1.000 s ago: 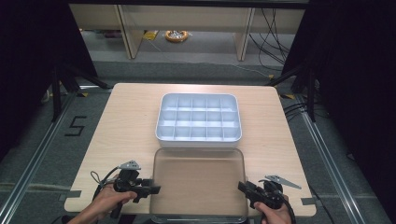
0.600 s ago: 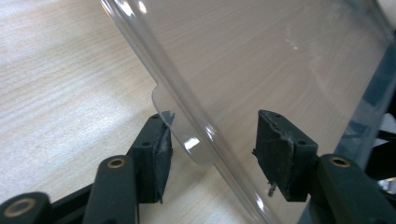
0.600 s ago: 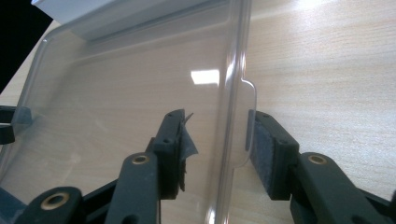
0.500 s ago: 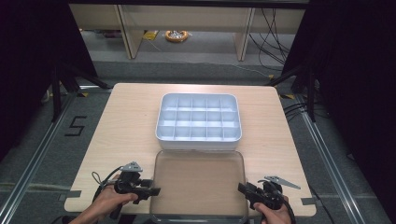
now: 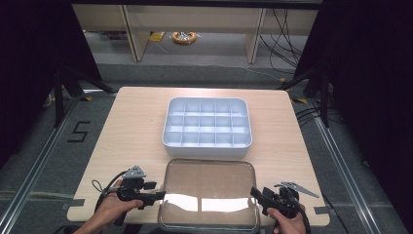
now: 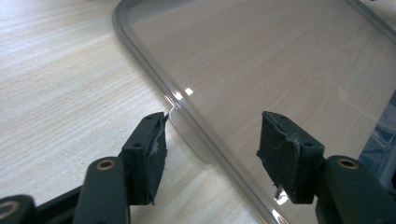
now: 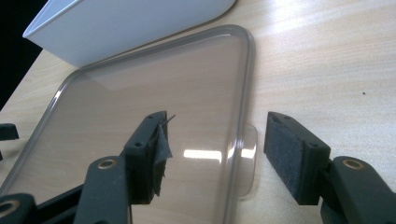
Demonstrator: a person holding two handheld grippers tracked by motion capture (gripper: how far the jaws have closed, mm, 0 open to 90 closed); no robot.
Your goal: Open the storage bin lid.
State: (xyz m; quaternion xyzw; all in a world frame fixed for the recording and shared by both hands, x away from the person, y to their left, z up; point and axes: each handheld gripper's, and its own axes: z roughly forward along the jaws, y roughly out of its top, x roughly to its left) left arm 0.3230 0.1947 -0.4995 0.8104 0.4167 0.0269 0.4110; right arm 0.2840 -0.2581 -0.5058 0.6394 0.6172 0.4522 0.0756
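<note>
A clear plastic lid (image 5: 209, 192) lies flat on the table's near side, in front of a white compartment box (image 5: 207, 126) with several empty cells. My left gripper (image 5: 158, 195) is open at the lid's left edge; in the left gripper view its jaws straddle the lid's rim and small side tab (image 6: 187, 135). My right gripper (image 5: 255, 192) is open at the lid's right edge, and the right gripper view shows its jaws on either side of the rim and the right tab (image 7: 247, 158). Neither grips the lid.
The light wooden table (image 5: 131, 126) has bare room left, right and behind the box. The white box (image 7: 126, 25) sits just beyond the lid (image 7: 149, 116). Dark floor, cables and shelving legs lie past the table's far edge.
The left gripper has edged slightly right toward the lid's rim. The right gripper, lid and box stay where they were.
</note>
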